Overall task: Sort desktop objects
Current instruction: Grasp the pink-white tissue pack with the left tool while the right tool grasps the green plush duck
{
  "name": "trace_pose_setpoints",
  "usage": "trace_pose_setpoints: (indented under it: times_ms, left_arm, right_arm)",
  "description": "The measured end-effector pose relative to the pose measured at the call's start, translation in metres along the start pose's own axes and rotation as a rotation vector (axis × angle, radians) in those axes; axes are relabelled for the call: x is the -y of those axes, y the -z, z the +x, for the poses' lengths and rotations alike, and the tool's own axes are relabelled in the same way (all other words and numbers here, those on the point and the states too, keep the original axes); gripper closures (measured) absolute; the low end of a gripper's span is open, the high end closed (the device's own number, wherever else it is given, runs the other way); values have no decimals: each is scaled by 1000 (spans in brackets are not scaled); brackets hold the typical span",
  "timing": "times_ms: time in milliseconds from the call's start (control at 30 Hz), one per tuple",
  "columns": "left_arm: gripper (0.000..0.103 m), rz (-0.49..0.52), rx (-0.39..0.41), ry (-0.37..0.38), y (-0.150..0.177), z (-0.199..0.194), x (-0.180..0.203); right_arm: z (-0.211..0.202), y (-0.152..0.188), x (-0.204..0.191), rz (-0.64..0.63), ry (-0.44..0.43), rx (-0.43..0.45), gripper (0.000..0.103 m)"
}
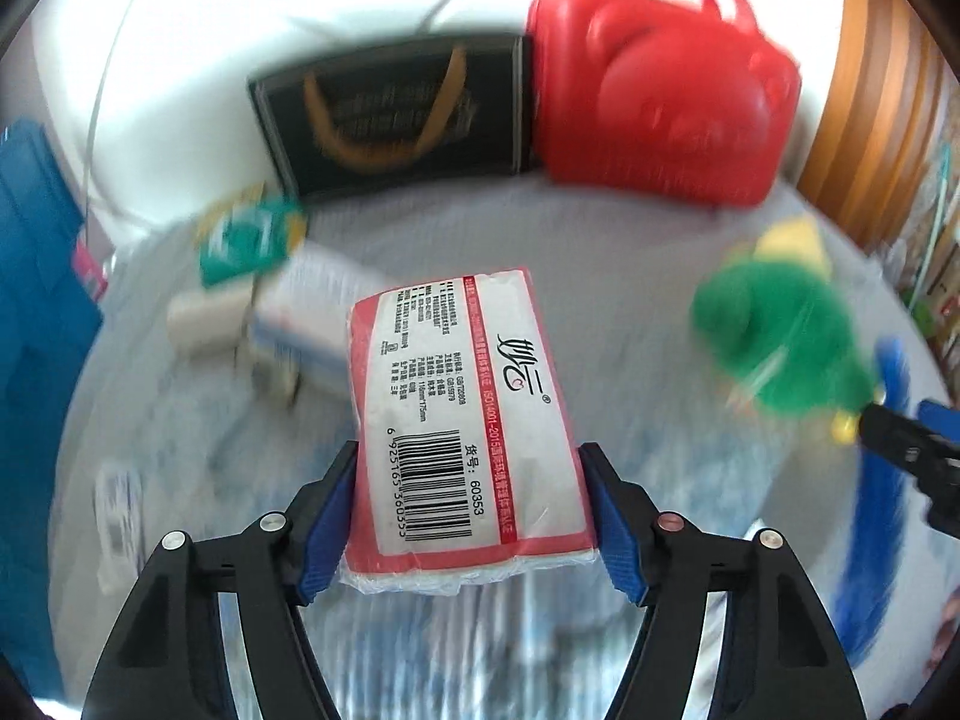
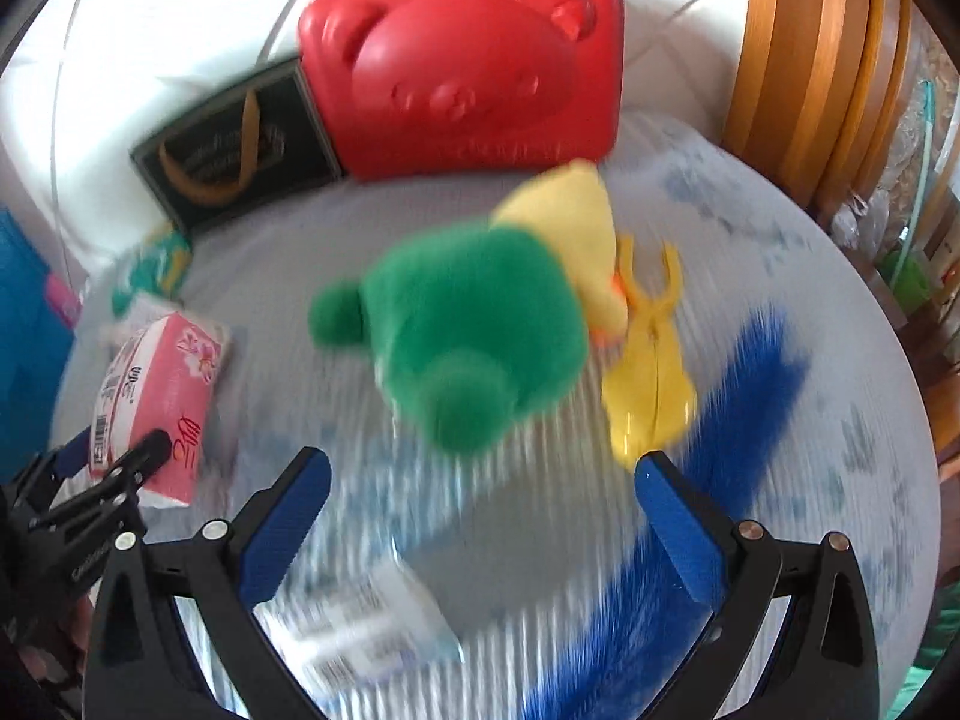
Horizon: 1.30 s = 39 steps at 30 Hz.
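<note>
A red and white tissue pack (image 1: 462,414) with a barcode sits between the blue pads of my left gripper (image 1: 469,450), which is shut on it; both pads press its long sides. From the right wrist view the same pack (image 2: 162,396) hangs at the left edge in that gripper (image 2: 114,468). My right gripper (image 2: 480,468) is open with nothing between its fingers. Just beyond it lies a green and yellow plush toy (image 2: 480,330), with a yellow plastic item (image 2: 648,378) beside it. The plush (image 1: 774,330) also shows at the right of the left wrist view.
A red bear-faced case (image 2: 462,66) and a black box with a gold handle (image 2: 234,144) stand at the back. A green packet (image 1: 252,240), a white roll (image 1: 204,324) and a blue-white box (image 1: 312,312) lie left. A blue bin (image 1: 36,300) is far left, a wooden chair (image 2: 810,60) right.
</note>
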<state>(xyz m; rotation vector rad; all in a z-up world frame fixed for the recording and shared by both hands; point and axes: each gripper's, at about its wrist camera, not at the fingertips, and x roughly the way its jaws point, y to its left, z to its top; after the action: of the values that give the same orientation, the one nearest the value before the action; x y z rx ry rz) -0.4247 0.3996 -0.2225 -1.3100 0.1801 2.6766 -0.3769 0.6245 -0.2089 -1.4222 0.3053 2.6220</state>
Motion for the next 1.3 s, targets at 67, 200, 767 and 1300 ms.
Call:
trace_pose_setpoints:
  times_ms: [67,200,767,1300]
  left_arm:
    - [33,1,53,12,-25,-3,2]
    - [33,7,91,25,-61,9,11]
    - [33,94,-86,153,-46,95,76]
    - [33,91,-81,124,-35,97,69]
  right_arm:
    - [3,-23,6,34,-14,26,0]
    - [19,-66,20,95,0,62,0]
    - [89,-63,39,204,-141,-119,0]
    - [121,-65,-7,42,-185,-185,0]
